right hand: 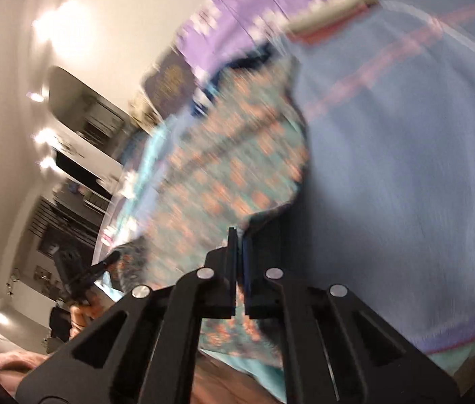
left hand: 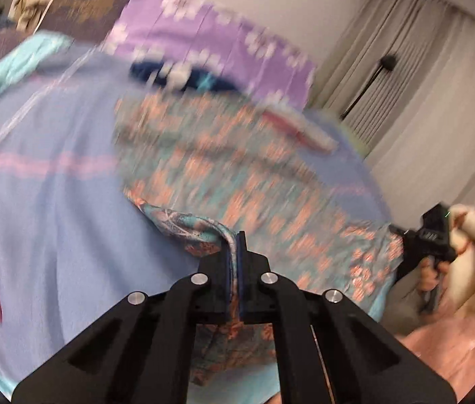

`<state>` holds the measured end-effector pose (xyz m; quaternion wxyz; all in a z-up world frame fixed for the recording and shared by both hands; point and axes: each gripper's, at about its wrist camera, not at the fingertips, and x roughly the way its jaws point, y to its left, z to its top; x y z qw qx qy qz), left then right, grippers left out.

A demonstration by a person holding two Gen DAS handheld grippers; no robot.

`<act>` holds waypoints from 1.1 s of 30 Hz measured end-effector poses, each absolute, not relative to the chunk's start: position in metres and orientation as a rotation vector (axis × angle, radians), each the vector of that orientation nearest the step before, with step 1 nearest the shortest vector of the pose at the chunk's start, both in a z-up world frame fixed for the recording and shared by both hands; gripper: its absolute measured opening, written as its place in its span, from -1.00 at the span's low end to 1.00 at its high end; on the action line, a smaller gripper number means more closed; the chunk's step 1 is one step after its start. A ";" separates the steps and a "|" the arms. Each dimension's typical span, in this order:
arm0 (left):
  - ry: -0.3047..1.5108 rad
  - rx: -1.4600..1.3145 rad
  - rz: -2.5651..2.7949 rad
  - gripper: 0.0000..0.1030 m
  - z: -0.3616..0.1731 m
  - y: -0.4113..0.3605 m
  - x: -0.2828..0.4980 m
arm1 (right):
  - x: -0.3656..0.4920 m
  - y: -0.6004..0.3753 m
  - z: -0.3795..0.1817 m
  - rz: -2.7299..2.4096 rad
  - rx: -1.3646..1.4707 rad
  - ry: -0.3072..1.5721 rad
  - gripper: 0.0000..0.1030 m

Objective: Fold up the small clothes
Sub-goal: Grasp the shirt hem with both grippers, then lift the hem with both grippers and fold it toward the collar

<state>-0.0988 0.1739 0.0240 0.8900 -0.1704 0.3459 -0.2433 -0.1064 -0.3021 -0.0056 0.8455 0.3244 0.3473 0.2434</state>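
Basically both tongs pinch the floral garment w/ jaws closed on its near hem: left gripper at one corner, right gripper at the other, prob. to stretch it over the blue bedsheet near the bed's front edge before folding.

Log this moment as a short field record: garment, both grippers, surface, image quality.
garment: teal fabric garment with orange floral print, lifted and spread over the bed
left gripper: shut on a garment edge, fabric pinched between its fingers
right gripper: shut on another edge of the same garment
surface: light blue bedsheet with pink stripe
background: purple patterned cloth
image quality: heavy motion blur in both views
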 end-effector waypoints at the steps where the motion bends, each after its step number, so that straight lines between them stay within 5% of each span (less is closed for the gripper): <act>1: 0.648 -0.367 -0.530 -0.95 0.044 0.175 -0.098 | -0.106 -0.303 0.006 0.533 0.692 0.692 -0.95; 7: 0.424 -0.393 -0.545 -0.95 0.108 0.182 -0.102 | -0.108 -0.309 0.067 0.591 0.687 0.497 -0.95; 15: 0.358 -0.414 -0.536 -0.95 0.122 0.187 -0.137 | -0.149 -0.333 0.097 0.582 0.679 0.353 -0.95; 33: 0.586 -0.397 -0.433 -0.95 0.080 0.181 0.040 | 0.056 -0.312 0.059 0.394 0.606 0.549 -0.95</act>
